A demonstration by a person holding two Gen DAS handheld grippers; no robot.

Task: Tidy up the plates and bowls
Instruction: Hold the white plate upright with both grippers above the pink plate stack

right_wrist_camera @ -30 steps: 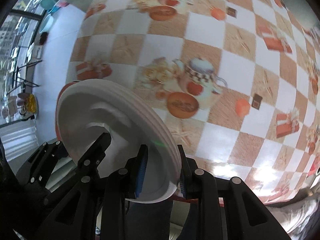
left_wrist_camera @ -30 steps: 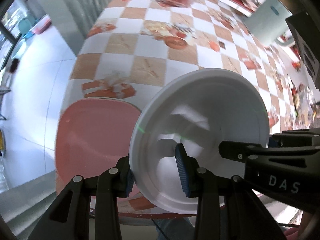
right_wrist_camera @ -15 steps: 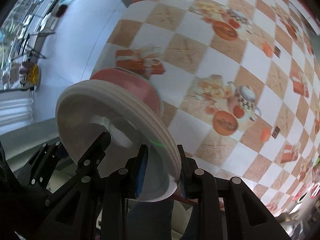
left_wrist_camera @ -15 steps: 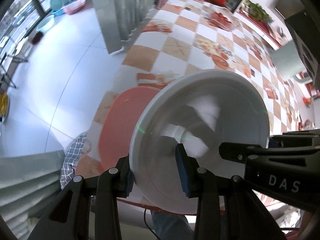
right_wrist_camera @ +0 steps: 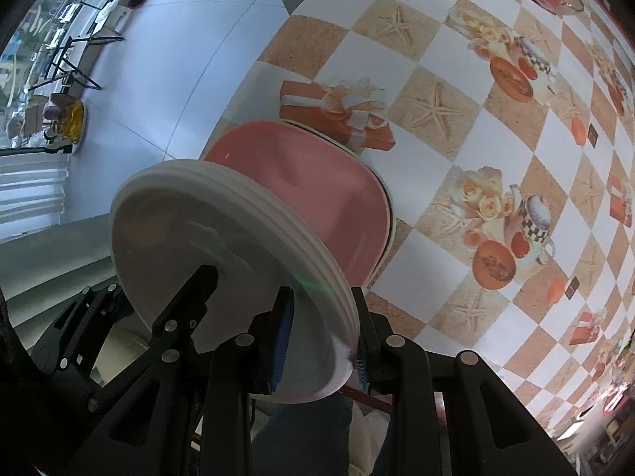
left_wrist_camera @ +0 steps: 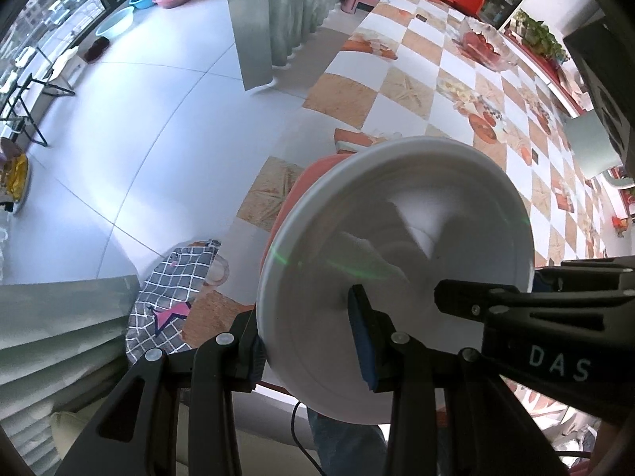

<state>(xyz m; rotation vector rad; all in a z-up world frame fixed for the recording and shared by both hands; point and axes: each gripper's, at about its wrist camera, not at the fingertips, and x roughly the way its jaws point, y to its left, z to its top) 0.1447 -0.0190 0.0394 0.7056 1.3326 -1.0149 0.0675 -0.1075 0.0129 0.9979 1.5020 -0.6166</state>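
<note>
Grippers, L (left_wrist_camera: 313,339) & R (right_wrist_camera: 321,337), both pinch white plates (right_wrist_camera: 222,261) by opposite rims, tilted above pink plate (right_wrist_camera: 317,198) at table (right_wrist_camera: 456,158) edge.

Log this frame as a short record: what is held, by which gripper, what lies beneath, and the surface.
held item: stack of white plates, tilted
left gripper: fingers shut on the stack's rim
right gripper: fingers shut on the opposite rim
beneath: pink plate lying on the table, near its edge
surface: checkered tablecloth with teapot and gift-box prints
also in view: red fruit bowl at the far end
</note>
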